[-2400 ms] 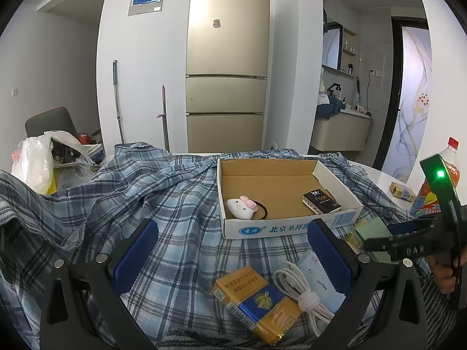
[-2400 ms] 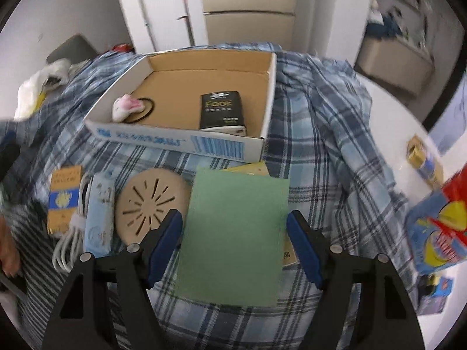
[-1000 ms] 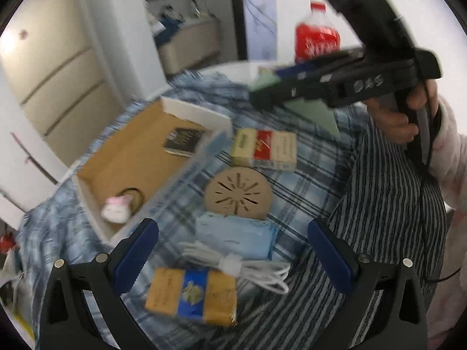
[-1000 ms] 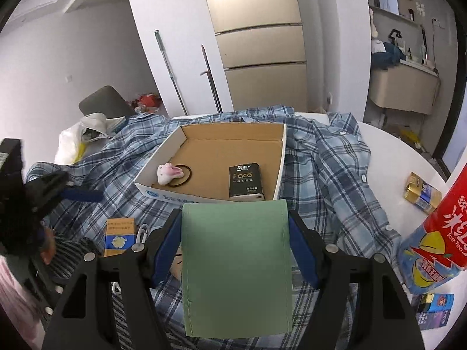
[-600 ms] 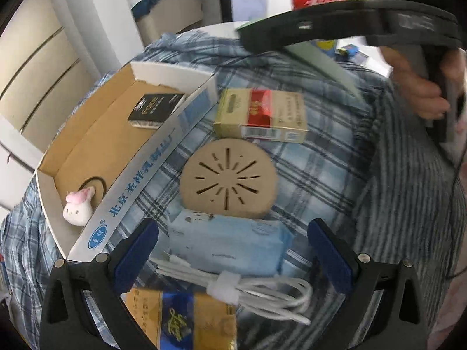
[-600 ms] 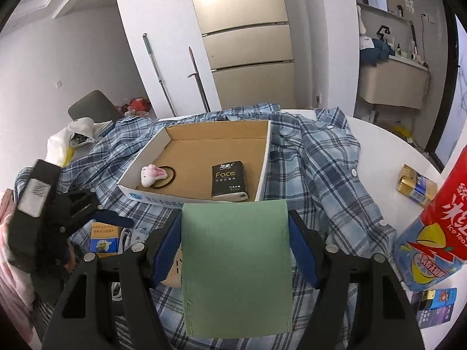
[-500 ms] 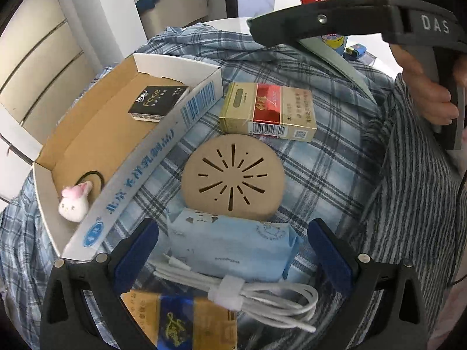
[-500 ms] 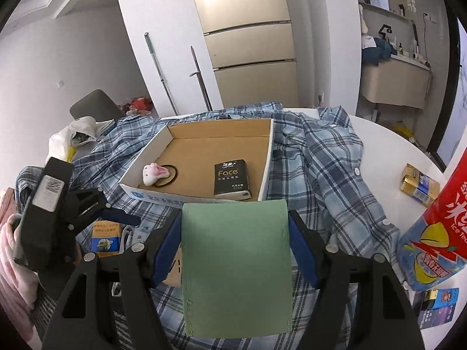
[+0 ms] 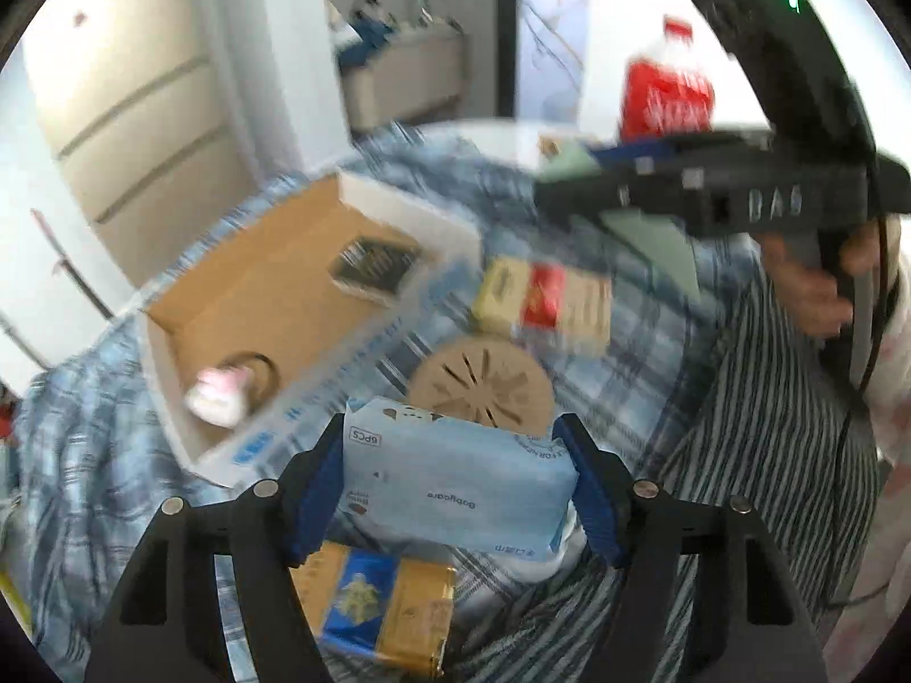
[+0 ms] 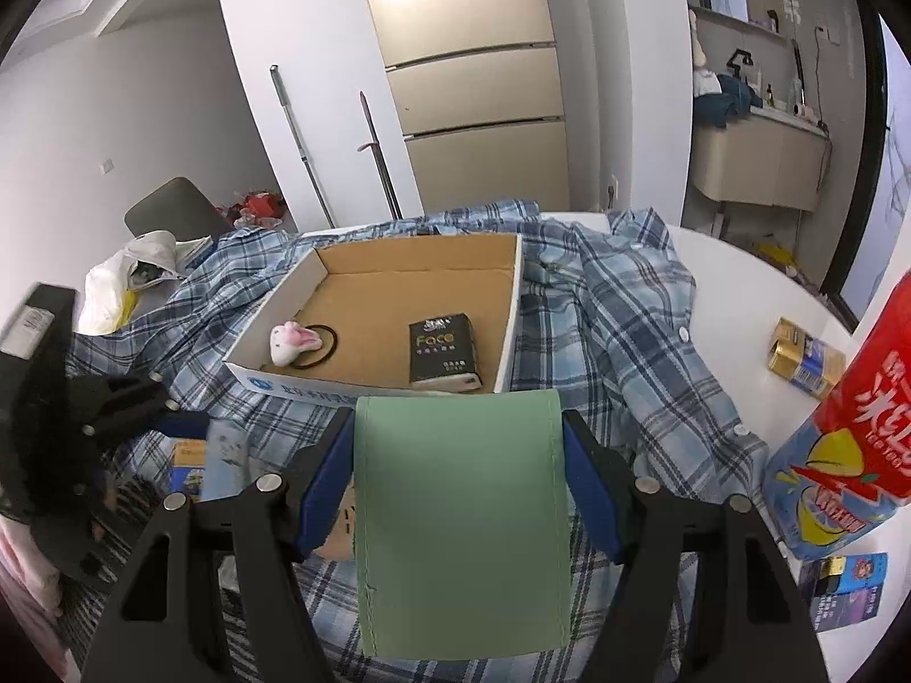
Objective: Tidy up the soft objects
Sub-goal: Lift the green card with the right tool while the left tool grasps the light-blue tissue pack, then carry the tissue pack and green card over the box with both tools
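Above the plaid cloth (image 10: pixel 626 341), each claw grips something — left claw (image 9: pixel 455 484) apparently tissues (image 9: pixel 455 489), right claw (image 10: pixel 458 484) green cloth (image 10: pixel 461 523).

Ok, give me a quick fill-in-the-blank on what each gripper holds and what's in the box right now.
1. The left gripper is shut on a light ____ tissue pack.
2. The right gripper grips a ____ sheet.
3. In the cardboard box, the black Face pack lies ____ the bunny hair tie.
4. The red bottle stands ____ the box.

Missing words: blue; green; apart from; outside
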Motion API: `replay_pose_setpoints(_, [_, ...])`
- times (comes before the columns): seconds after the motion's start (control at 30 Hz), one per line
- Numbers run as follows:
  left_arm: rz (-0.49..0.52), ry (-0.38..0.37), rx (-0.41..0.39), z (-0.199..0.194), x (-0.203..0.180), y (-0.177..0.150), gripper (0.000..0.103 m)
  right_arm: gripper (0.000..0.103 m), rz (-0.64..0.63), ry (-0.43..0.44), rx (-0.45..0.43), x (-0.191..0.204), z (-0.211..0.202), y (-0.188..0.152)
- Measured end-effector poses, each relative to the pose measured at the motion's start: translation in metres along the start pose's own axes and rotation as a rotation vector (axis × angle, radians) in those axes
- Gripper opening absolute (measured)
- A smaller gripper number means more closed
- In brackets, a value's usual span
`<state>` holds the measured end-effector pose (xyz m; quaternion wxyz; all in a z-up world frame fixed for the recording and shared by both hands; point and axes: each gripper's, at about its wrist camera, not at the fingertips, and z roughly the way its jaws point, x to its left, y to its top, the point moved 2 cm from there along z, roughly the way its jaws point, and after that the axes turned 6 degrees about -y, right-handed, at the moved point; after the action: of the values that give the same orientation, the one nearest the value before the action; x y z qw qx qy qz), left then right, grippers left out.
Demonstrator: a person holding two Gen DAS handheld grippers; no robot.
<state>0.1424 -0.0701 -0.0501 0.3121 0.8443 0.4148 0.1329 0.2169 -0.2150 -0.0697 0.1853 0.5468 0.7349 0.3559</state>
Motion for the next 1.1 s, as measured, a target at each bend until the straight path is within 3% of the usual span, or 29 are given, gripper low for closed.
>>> replay_pose_setpoints(0.17, [-0.069, 0.136, -0.166, -0.044, 0.003, 0.02, 0.073, 0.069, -0.04, -0.011, -0.059, 0.015, -0.024, 0.02])
replay_pose_setpoints(0.2, [-0.088, 0.191, -0.205, -0.054, 0.005, 0.027, 0.073, 0.069, -0.055, -0.016, -0.075, 0.019, -0.029, 0.026])
replay_pose_setpoints(0.3, [-0.159, 0.281, -0.279, -0.075, 0.018, 0.045, 0.073, 0.069, -0.114, -0.069, -0.136, 0.032, -0.044, 0.048])
replay_pose_setpoints(0.5, [-0.282, 0.381, -0.333, -0.09, 0.044, 0.08, 0.073, 0.069, -0.025, -0.091, -0.229, 0.033, -0.055, 0.102])
replay_pose_setpoints(0.63, [-0.384, 0.492, -0.382, -0.097, 0.064, 0.092, 0.073, 0.069, 0.062, -0.097, -0.231, 0.033, -0.036, 0.125])
replay_pose_setpoints(0.77, [-0.449, 0.481, -0.412, -0.095, 0.08, 0.095, 0.073, 0.069, 0.131, -0.123, -0.251, 0.033, -0.017, 0.135])
replay_pose_setpoints(0.97, [-0.469, 0.506, -0.476, -0.081, 0.091, 0.084, 0.073, 0.069, 0.15, -0.12, -0.196, 0.032, 0.024, 0.138])
replay_pose_setpoints(1.1, [-0.469, 0.469, -0.474, -0.056, 0.103, 0.071, 0.073, 0.069, 0.138, -0.118, -0.149, 0.029, 0.055, 0.126])
